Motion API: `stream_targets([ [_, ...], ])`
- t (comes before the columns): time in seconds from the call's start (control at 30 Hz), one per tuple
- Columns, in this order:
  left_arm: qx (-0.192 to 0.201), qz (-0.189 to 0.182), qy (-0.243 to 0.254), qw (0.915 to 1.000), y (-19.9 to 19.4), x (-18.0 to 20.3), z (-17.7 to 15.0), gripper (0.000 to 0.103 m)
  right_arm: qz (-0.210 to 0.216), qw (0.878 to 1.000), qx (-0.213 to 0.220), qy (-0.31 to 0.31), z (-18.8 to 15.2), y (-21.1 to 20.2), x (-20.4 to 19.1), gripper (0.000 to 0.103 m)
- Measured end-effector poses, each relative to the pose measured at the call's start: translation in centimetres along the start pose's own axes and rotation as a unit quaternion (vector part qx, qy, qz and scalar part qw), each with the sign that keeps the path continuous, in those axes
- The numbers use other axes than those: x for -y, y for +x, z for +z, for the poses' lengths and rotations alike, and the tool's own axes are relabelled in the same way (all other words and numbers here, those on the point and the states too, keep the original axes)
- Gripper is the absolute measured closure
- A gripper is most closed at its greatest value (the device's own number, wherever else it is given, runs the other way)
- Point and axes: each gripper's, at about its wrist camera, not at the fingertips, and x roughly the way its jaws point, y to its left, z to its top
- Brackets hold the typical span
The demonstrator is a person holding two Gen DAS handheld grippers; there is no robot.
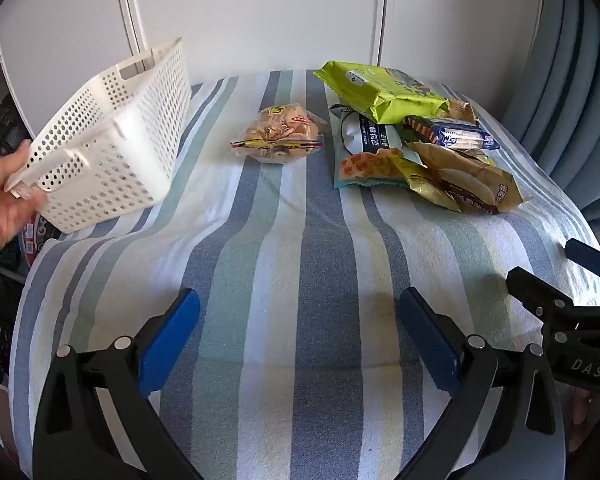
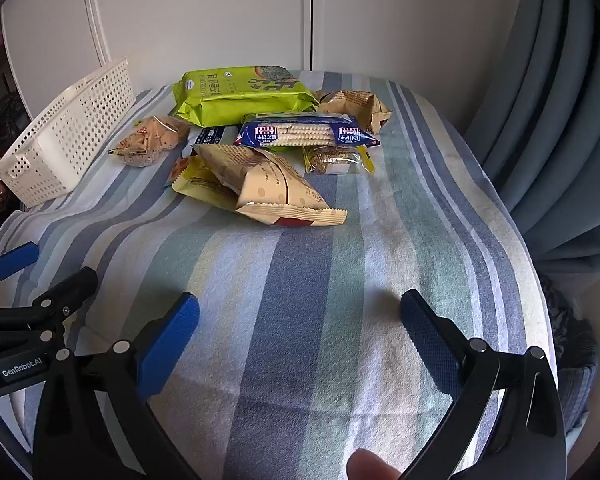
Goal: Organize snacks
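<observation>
A bare hand [image 1: 2, 204] tilts a white perforated basket [image 1: 104, 140] up on its near edge at the left side of a worktop covered by a blue, green and white striped cloth [image 1: 300, 260]. The snacks lie well apart from the basket toward the far right of the cloth: a large lime-green packet [image 2: 240, 94] at the back, a blue packet of biscuits [image 2: 304, 133] resting on the pile in front of it, tan paper bags [image 2: 272, 188] sprawled at the near edge of the heap, and a small clear bag of cookies [image 1: 278, 134] on its own between the pile and the basket. The left gripper [image 1: 300, 336] hovers low over the near part of the cloth, its blue-padded fingers [image 1: 172, 340] spread wide with nothing between them. The right gripper [image 2: 300, 336] hangs just beside it, its fingers [image 2: 428, 340] likewise wide and empty. White cupboard doors [image 2: 220, 12] stand behind the worktop and a grey-blue curtain [image 2: 548, 120] falls at the right.
</observation>
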Motion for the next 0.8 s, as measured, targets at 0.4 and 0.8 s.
stream_targets([
  [0.4,0.001,-0.001,0.0,1.0,0.16,-0.05,0.03,0.002,-0.002,1.0,0.005,-0.001,-0.18,0.25,0.34,0.005],
  [0.8,0.0,0.002,0.0,1.0,0.41,0.06,0.17,0.002,-0.008,1.0,0.005,-0.003,-0.12,0.0,0.04,0.005],
])
